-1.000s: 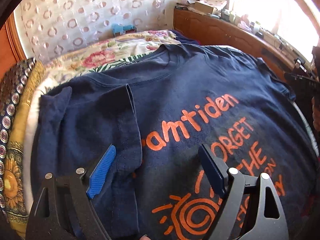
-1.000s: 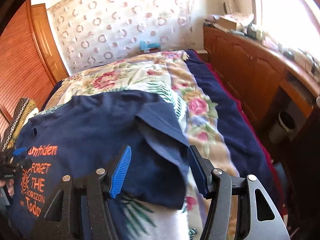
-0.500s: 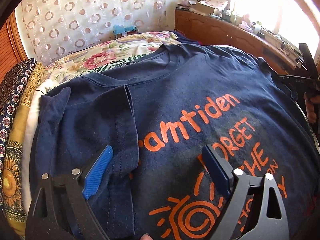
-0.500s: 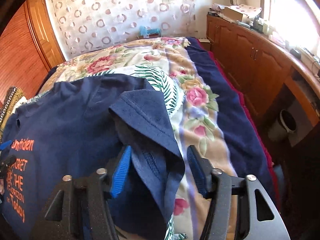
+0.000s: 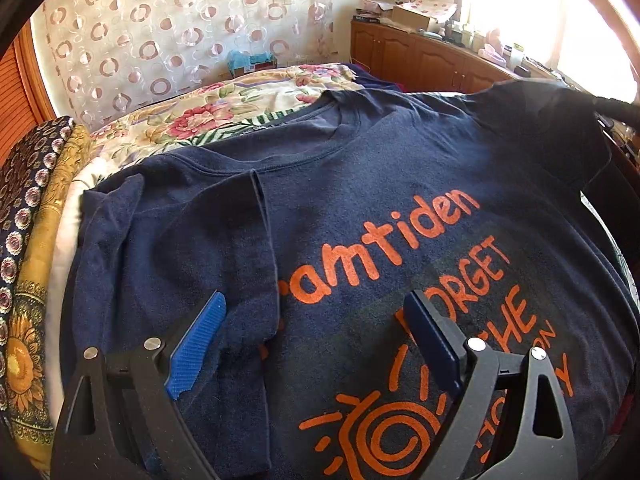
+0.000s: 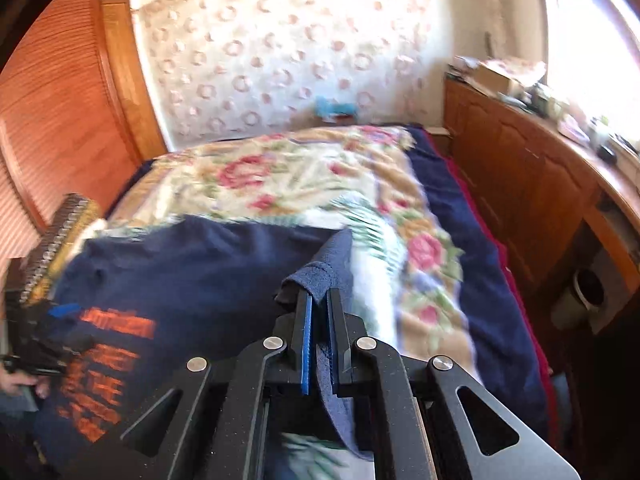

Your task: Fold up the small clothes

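Note:
A navy T-shirt (image 5: 360, 184) with orange lettering lies face up on the bed. Its left sleeve (image 5: 188, 240) is folded in over the chest. My left gripper (image 5: 316, 332) is open and hovers just above the shirt's lower front, holding nothing. My right gripper (image 6: 319, 300) is shut on the shirt's right sleeve (image 6: 326, 262) and lifts it off the bed; the shirt body (image 6: 180, 272) lies to its left. In the left wrist view the raised sleeve (image 5: 560, 104) shows at the far right.
A floral bedspread (image 6: 304, 176) covers the bed. Folded patterned cloths (image 5: 28, 240) lie stacked at the left edge. A wooden cabinet (image 6: 532, 176) with clutter runs along the right wall. A louvred wooden door (image 6: 56, 112) stands at the left. A patterned curtain (image 5: 180, 28) hangs behind.
My right gripper closed on the right sleeve and raised it, swinging it left. My left gripper stayed open above the shirt, shifting only slightly.

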